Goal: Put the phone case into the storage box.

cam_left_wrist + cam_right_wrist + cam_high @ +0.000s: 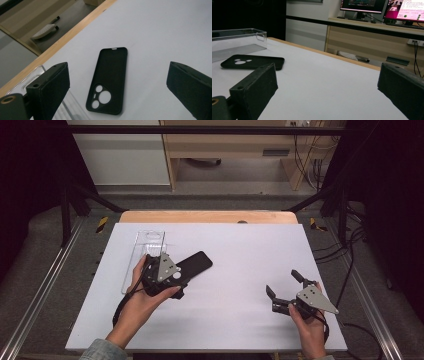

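Here we hold the left tool wide open above a black phone case on the white bench.
The case lies flat, inside up, camera cutouts toward our left tool, untouched between its spread jaws; a clear phone case lies just beside it. Our right tool, jaws also wide and empty, hovers well apart at the bench's right side.

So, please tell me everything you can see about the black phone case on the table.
The black, matte, rubbery-looking rectangular phone case lies flat on the white table top, open side up. One end has a camera opening with three round holes; the other end has a small notch. It lies beside the clear plastic tray, and whether they touch is unclear. The left hand-held gripper hovers over it, jaws open, not touching.
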